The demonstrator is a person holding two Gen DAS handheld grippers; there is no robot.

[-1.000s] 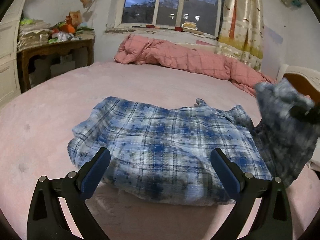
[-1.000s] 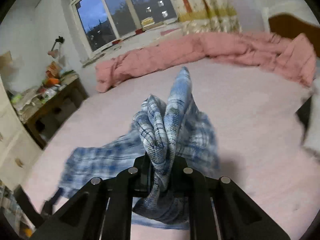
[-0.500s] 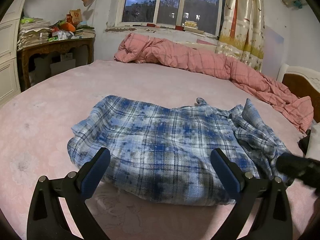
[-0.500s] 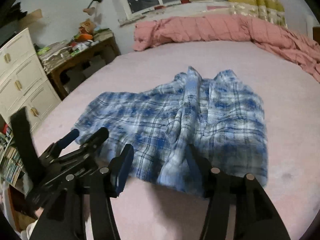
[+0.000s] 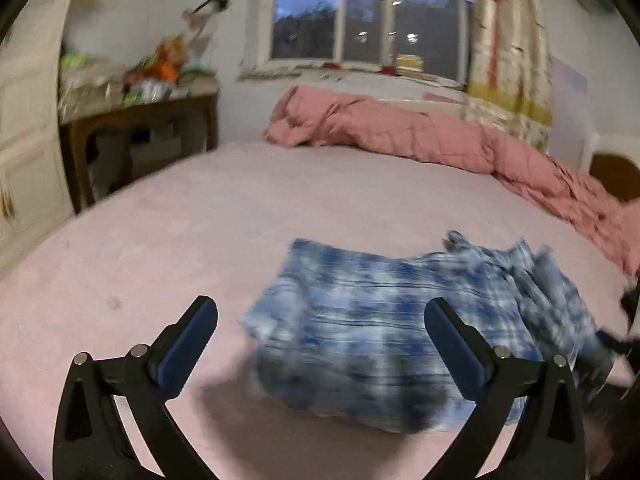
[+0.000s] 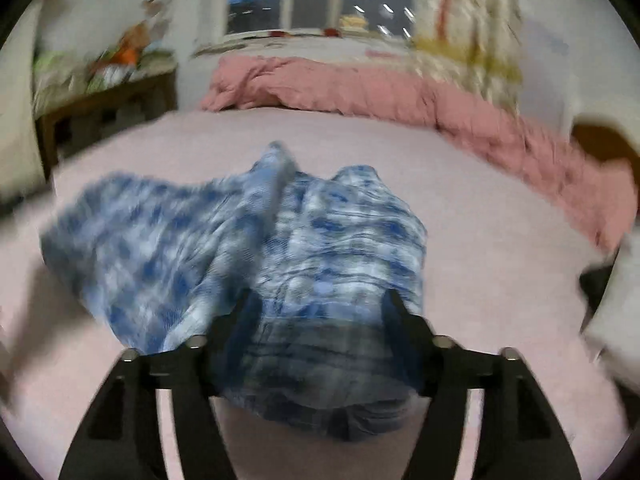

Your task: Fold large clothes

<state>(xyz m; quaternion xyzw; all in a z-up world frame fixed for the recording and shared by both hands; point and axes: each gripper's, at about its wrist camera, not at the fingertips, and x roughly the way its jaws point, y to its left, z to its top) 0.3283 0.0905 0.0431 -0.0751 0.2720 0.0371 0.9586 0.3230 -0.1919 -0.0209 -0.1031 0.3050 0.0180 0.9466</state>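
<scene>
Right fingers (image 6: 394,312) half-hidden behind blurred shirt (image 6: 320,240)

The left gripper (image 5: 320,328), black with blue pads, has its jaws spread wide with nothing between them. Ahead and to its right, a blue-and-white plaid shirt (image 5: 400,320) lies partly folded on the pink bed cover (image 5: 200,220). Beyond the shirt, a crumpled pink quilt (image 5: 400,132) lies below the window (image 5: 360,12). The picture is blurred.
</scene>
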